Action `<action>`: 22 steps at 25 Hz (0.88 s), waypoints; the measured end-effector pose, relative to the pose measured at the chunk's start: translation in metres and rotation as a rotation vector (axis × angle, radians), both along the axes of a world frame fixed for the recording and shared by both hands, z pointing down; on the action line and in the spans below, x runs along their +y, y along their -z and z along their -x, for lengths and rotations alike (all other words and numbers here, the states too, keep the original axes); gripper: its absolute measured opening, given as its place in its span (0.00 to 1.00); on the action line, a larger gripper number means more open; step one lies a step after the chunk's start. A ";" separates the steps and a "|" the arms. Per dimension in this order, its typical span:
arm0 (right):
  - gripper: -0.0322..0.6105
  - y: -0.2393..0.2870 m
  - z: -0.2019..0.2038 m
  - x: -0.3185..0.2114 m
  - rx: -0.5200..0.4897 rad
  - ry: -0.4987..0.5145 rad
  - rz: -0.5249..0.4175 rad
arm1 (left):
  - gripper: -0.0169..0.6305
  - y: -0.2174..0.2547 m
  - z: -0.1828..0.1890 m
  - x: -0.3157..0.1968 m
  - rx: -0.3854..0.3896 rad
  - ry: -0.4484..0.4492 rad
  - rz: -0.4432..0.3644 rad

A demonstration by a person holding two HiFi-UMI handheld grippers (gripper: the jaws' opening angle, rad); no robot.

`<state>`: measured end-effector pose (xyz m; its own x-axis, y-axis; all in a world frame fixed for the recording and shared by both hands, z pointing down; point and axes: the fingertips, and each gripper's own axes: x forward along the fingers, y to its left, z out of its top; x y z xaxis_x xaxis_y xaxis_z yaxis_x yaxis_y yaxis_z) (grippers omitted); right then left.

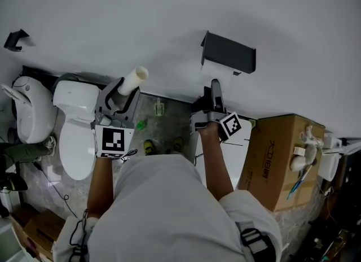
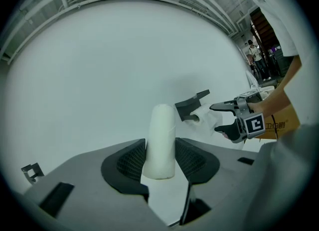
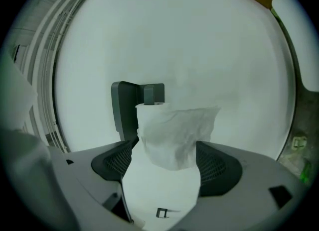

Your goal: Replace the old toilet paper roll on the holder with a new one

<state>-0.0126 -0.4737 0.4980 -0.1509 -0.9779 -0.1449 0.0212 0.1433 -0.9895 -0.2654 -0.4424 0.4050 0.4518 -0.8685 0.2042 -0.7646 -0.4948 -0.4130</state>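
Left gripper (image 1: 125, 92) clamped; right gripper (image 1: 215, 88) spread wide.

White wall (image 1: 169, 12), white toilet (image 1: 76, 142), white roll (image 1: 137, 77), dark grey holder (image 1: 228, 52), brown cardboard box (image 1: 276, 159); grey left gripper (image 1: 127, 90) and right gripper (image 1: 215, 87) bear black-and-white square markers (image 1: 113, 140).

right tongs (image 3: 167, 162): apart | between them: toilet paper roll (image 3: 177, 133) on dark holder (image 3: 125, 108) | backdrop: white wall (image 3: 199, 41)
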 end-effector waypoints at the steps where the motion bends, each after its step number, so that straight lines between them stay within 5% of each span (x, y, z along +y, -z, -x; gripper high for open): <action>1: 0.66 -0.001 -0.002 0.005 0.015 0.000 0.005 | 0.35 0.000 -0.002 0.000 0.004 -0.006 0.001; 10: 0.63 0.005 -0.012 0.048 0.151 0.001 0.024 | 0.35 0.002 -0.028 -0.006 0.051 -0.092 0.002; 22: 0.39 0.036 -0.056 0.091 0.672 -0.119 0.067 | 0.34 0.004 -0.075 -0.018 0.138 -0.217 0.016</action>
<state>0.0434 -0.3827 0.4615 -0.0777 -0.9970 0.0039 -0.6123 0.0446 -0.7894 -0.1900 -0.4602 0.4014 0.6516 -0.7454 0.1406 -0.6886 -0.6590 -0.3027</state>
